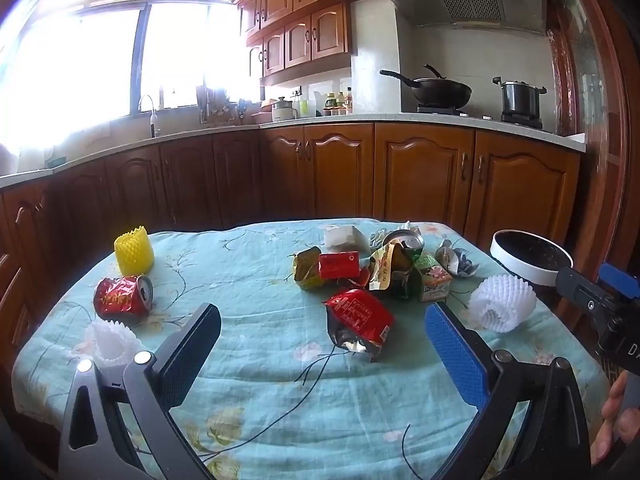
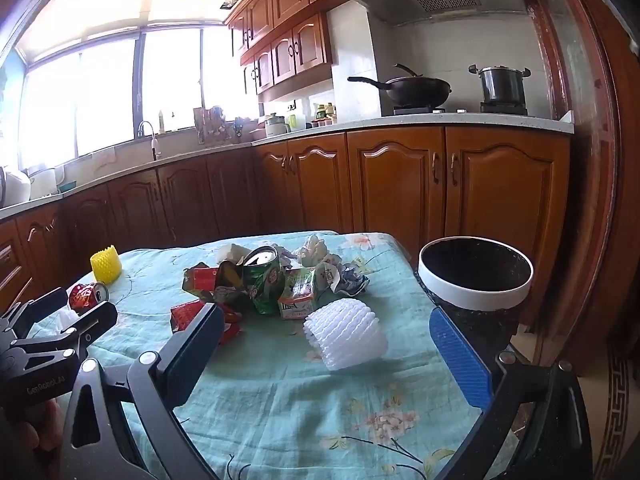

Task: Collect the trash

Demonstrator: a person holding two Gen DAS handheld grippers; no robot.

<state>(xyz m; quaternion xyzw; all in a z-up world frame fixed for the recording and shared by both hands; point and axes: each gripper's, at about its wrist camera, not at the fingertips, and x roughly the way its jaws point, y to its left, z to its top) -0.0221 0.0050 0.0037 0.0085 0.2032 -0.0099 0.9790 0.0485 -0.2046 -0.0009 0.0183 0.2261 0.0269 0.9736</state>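
Trash lies on a table with a teal floral cloth (image 1: 260, 280). A red snack wrapper (image 1: 358, 318) lies just ahead of my open, empty left gripper (image 1: 322, 334). Behind it is a pile: red packet (image 1: 338, 264), green can (image 1: 402, 258), green carton (image 1: 434, 282), crumpled paper (image 1: 456, 260). A red can (image 1: 122, 296), a yellow foam net (image 1: 134, 252) and a white foam net (image 1: 110, 344) lie at left. My right gripper (image 2: 326, 342) is open and empty, with a white foam net (image 2: 346, 334) between its fingers' lines. The bin (image 2: 476, 272) with white rim stands off the table's right edge.
Wooden kitchen cabinets (image 1: 420, 172) run behind the table, with a sink, stove, wok and pot on the counter. The other gripper shows at the right edge of the left wrist view (image 1: 600, 304) and at the left of the right wrist view (image 2: 52, 332).
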